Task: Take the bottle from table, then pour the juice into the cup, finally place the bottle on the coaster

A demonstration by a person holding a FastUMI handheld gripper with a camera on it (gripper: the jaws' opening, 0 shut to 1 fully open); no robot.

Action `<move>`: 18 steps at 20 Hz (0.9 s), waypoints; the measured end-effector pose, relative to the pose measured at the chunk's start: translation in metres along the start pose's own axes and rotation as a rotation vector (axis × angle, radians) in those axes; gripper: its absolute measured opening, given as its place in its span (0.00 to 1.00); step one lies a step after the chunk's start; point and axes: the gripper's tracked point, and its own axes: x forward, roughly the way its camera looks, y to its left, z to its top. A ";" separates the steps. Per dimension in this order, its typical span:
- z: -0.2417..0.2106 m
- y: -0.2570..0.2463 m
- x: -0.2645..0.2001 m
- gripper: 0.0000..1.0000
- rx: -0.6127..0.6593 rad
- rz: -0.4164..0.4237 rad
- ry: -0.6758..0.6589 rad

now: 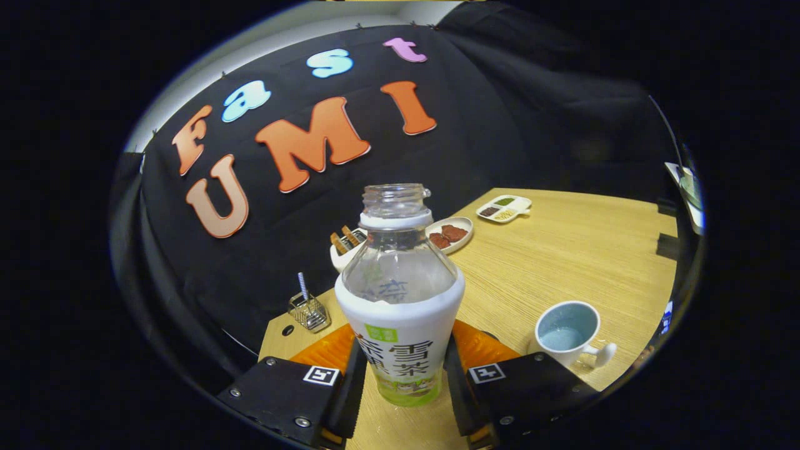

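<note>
Wooden table (562, 262) runs from near to far right. Bottle (400, 294) stands upright between the fingers, cap off, label facing the camera. Gripper (400, 381) is clamped on its lower body, both fingers (353, 381) pressing the label. Orange coaster (328, 350) lies just behind the bottle. Cup (567, 331) sits near right, well apart, handle toward the viewer, pale liquid inside. Far side: plate (451, 234), divided dish (505, 208), white holder (345, 247). Wire basket (309, 310) sits left.
</note>
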 end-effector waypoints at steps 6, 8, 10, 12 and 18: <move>0.006 -0.022 0.020 0.61 -0.188 -0.071 -0.068; 0.007 -0.026 0.029 0.61 -0.241 -0.074 -0.079; 0.005 -0.025 0.042 0.61 -0.288 -0.065 -0.078; -0.003 -0.036 0.053 0.61 -0.337 -0.101 -0.052; -0.016 -0.043 0.080 0.61 -0.401 -0.110 -0.025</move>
